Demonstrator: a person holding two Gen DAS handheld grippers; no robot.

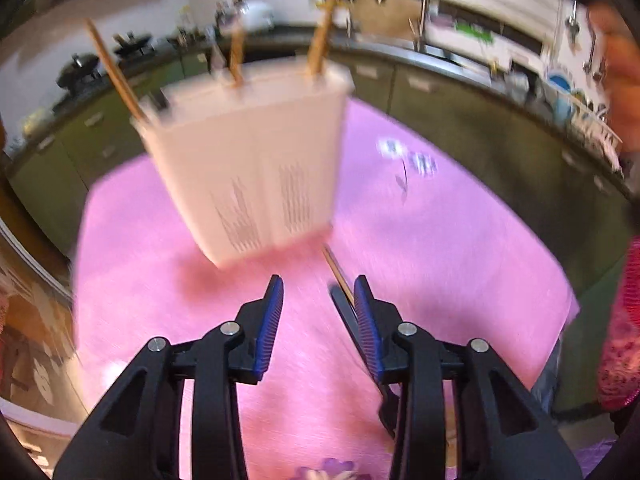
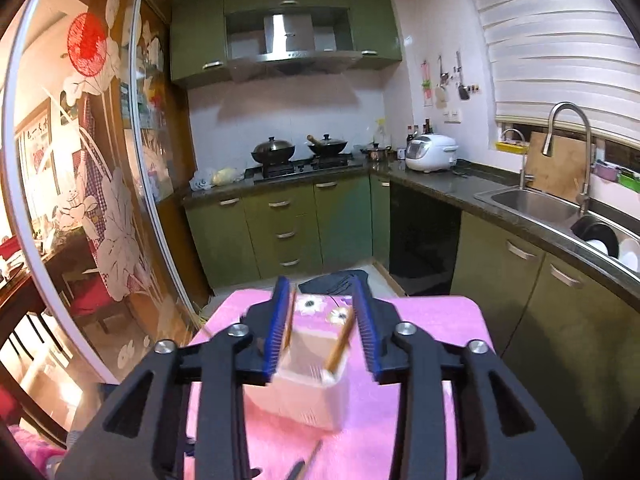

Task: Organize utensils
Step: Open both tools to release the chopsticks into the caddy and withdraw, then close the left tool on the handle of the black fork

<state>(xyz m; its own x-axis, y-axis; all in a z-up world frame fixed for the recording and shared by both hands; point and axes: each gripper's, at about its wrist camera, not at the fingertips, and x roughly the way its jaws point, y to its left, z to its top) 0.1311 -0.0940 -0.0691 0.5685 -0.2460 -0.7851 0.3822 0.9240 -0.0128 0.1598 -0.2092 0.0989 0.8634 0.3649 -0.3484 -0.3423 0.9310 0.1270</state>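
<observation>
Currently white utensil holder (image 1: 248, 168) upright on pink table (image 1: 440, 248), wooden chopsticks (image 1: 320, 36) standing in it. Another chopstick (image 1: 338, 272) and black utensil (image 1: 348, 320) lie on table at left tool (image 1: 319, 294), jaws partly open, gripping nothing. Right tool (image 2: 322, 312) partly open above holder, empty, angled slightly down.

Motion blurs the white utensil holder (image 1: 248, 168) (and its chopsticks (image 1: 236, 60)) in both views
</observation>
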